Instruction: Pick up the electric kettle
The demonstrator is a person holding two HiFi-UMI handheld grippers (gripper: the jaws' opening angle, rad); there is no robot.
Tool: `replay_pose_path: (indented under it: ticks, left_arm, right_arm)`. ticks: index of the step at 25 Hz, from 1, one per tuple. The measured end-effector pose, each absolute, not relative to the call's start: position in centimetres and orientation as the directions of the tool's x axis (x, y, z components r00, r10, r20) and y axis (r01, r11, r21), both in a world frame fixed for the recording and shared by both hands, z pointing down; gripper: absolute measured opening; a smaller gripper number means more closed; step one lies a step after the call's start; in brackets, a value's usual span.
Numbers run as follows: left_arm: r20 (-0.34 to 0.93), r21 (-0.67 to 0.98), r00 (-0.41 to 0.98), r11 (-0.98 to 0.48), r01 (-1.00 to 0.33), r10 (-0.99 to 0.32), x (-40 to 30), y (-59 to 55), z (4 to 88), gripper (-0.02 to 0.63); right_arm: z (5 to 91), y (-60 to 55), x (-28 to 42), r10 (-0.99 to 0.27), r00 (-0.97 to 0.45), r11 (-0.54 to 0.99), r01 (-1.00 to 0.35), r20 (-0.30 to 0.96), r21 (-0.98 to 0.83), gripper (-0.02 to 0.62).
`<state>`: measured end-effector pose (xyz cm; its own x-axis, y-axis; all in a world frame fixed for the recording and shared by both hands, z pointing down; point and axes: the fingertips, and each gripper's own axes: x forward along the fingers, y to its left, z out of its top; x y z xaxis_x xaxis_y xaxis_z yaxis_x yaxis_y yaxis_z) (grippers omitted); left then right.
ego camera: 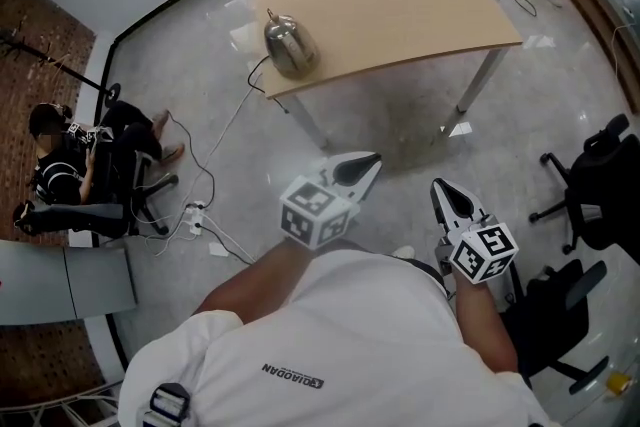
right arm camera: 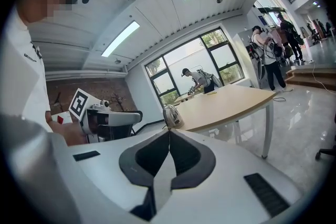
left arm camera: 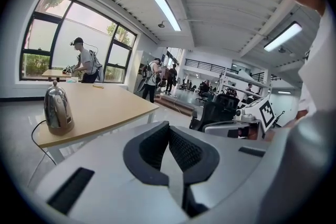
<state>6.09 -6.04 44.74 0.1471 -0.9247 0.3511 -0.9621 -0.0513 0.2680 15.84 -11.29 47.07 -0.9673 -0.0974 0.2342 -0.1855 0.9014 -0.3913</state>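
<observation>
Left gripper (ego camera: 370, 161) and right gripper (ego camera: 441, 187) clenched, both empty
Electric kettle (ego camera: 290, 46) stands upright near a corner of the table (ego camera: 400, 5); well apart from both

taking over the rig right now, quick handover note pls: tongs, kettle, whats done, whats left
Left tongs: shut, empty.
Right tongs: shut, empty.
Both are held out in front of the person, well short of the table.
Kettle: upright by the table's near left corner in the head view, its cord hanging off the edge toward the floor.
Done: nothing; kettle untouched.
Left: step closer, open one pair of tongs, probably grip the handle, lift, minding the cord.
</observation>
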Motion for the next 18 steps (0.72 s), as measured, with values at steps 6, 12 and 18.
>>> replay_pose_path:
  ticks: [6,12,18]
  left_arm:
    - [0.344,0.271,0.131,-0.035,-0.962,-0.930,3.3,-4.7,44.4,-0.005]
    - [0.333,0.279,0.111,-0.014,-0.960,-0.936,0.2,-3.1,44.0,-0.005]
    - [0.320,0.285,0.087,0.008,-0.958,-0.943,-3.2,-1.7,43.8,-0.005]
  right_arm:
    - [46.8,-10.2,13.0,-0.089,-0.968,0.904,-0.178,0.236,-0.390,0.021]
    - [46.6,-8.7,9.8,-0.073,-0.969,0.906,-0.163,0.237,-0.390,0.021]
    - [46.4,-7.3,6.3,-0.046,-0.969,0.913,-0.140,0.244,-0.383,0.021]
